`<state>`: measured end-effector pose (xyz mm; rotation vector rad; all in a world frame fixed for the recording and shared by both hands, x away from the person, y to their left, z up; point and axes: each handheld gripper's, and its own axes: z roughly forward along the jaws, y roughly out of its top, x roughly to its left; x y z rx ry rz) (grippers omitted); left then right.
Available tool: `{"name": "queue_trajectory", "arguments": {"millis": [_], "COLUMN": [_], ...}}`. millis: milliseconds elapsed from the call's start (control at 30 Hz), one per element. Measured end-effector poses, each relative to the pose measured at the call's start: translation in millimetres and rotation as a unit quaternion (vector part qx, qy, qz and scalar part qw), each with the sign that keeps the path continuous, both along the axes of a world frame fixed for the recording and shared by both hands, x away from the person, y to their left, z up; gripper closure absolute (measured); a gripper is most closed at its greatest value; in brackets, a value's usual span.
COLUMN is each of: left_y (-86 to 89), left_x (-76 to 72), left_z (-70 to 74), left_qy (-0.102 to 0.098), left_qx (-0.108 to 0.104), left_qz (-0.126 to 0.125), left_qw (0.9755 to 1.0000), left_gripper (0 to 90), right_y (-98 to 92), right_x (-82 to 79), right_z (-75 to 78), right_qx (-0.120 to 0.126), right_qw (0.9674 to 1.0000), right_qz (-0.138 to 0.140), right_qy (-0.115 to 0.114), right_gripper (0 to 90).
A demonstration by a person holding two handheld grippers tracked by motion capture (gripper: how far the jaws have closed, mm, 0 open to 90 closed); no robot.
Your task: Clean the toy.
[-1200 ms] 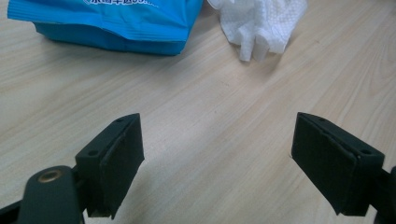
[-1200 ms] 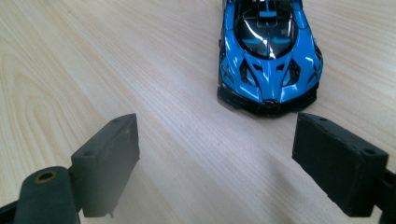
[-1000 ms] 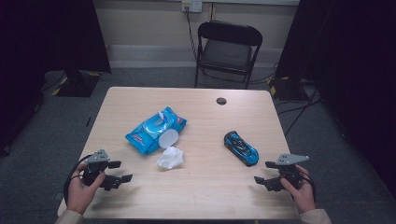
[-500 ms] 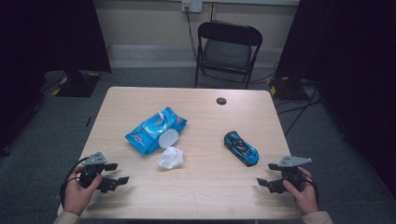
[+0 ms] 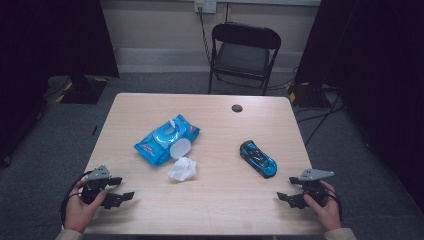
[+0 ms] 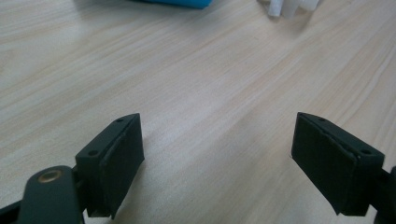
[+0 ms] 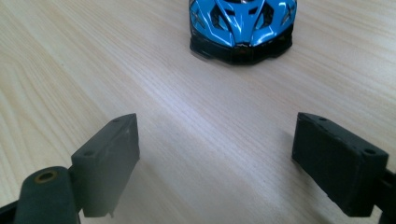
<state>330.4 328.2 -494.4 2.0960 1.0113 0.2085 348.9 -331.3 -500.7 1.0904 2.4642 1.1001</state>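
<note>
Pale wood table carries everything, and nothing on it is held. At the near left corner the left gripper rests low, jaws spread wide over bare wood. Up and right of it lies a blue wipes pack, flap lifted, with a crumpled white wipe just beside its near end. Farther right sits the toy car, apart from both. The right gripper waits at the near right corner, jaws apart and empty, its nose aimed at the car. Probably the wiping has not begun; whether the car is dirty is unclear.
</note>
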Motion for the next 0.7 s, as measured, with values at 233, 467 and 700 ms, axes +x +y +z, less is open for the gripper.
{"name": "queue_trajectory", "arguments": {"millis": [233, 467, 700], "left_y": [0.2, -1.0, -2.3], "left_x": [-1.6, -2.8, -4.2], "left_z": [-2.4, -3.3, -5.2], "left_qy": [-0.004, -0.009, -0.030], "left_qx": [0.016, 0.029, 0.051], "left_qz": [0.000, -0.006, -0.019], "left_qw": [0.9999, 0.9995, 0.9981], "left_gripper": [16.4, 16.3, 15.3], "right_y": [0.4, 2.1, 0.1], "right_x": [-1.3, -2.7, -3.1], "right_z": [-0.9, -1.9, -3.0], "right_qx": [-0.011, -0.026, -0.025], "right_qw": [0.9999, 0.9994, 0.9993], "right_qz": [0.000, 0.006, 0.007], "right_qy": [-0.010, -0.021, -0.027], "right_gripper": [14.3, 14.3, 13.9]}}
